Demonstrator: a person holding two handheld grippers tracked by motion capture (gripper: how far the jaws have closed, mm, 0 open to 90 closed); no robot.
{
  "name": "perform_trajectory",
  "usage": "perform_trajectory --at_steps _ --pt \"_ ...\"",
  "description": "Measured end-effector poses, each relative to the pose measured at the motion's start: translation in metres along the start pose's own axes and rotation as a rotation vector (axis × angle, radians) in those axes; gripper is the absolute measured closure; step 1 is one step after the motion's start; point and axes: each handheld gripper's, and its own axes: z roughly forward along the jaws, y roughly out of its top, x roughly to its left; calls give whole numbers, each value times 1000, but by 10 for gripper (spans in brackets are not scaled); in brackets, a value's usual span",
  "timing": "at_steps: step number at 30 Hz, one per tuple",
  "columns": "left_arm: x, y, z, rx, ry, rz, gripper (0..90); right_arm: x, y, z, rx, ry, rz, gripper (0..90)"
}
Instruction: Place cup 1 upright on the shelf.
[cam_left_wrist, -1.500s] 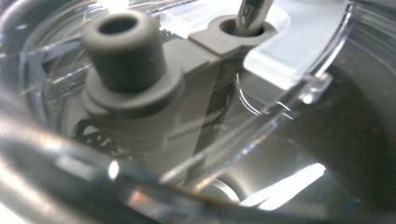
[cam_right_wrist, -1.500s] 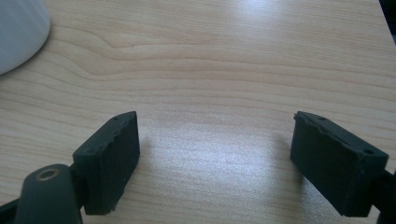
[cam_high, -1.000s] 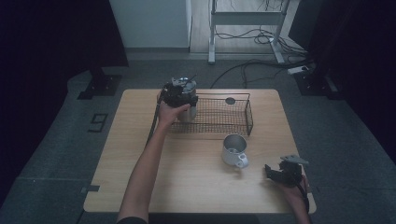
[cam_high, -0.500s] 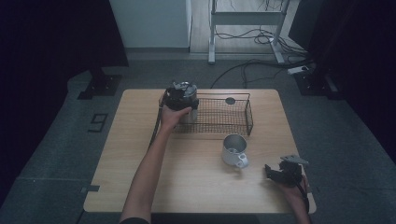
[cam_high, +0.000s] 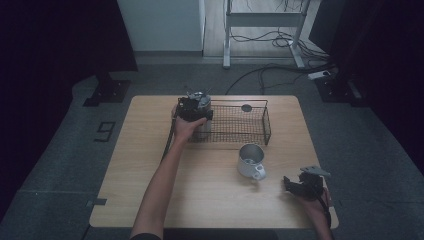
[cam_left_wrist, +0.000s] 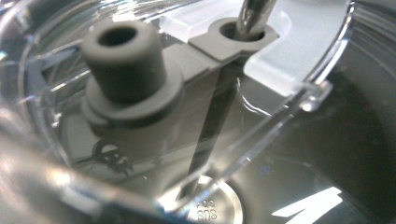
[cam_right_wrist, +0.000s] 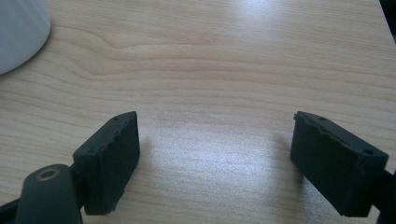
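Since the earlier frame the left gripper (cam_high: 194, 109) has sunk slightly, carrying its load lower at the left end of the wire basket (cam_high: 260, 131); the right gripper (cam_high: 302, 186) has stayed in place. The load is a clear lidded tumbler (cam_high: 202, 99), seen in the high view at the basket's left end, just beyond the person's left hand (cam_high: 185, 128). The left gripper view looks close onto the tumbler's transparent lid (cam_left_wrist: 289, 51), with a grey rubber stopper (cam_left_wrist: 125, 65), a metal straw (cam_left_wrist: 254, 14) passing through the grey tab beside it, and the steel bottom inside. The left jaws appear closed on the tumbler, though the pads themselves are hidden. Whether the tumbler rests on the basket floor cannot be told. A small black disc (cam_high: 246, 107) lies at the basket's far side. In front of the basket a white mug (cam_high: 250, 161) stands on the tabletop (cam_high: 150, 150). Near the front right corner, the right gripper lies low, its jaws spread with only bare wood between them.
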Motion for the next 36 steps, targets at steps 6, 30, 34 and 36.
perform_trajectory --at_steps 6,30,34,36 --pt "0 -4 1 12 0 3 39 0 0 0 0 1 0 156" --pt "-3 -9 -14 -26 -7 0 0 0 0 0 1 1 -2 156" --pt "-4 -11 -18 -22 3 5 0 0 0 0 1 1 -2 156" --pt "-5 -13 -21 -29 13 20 0 0 0 0 1 1 -2 156"
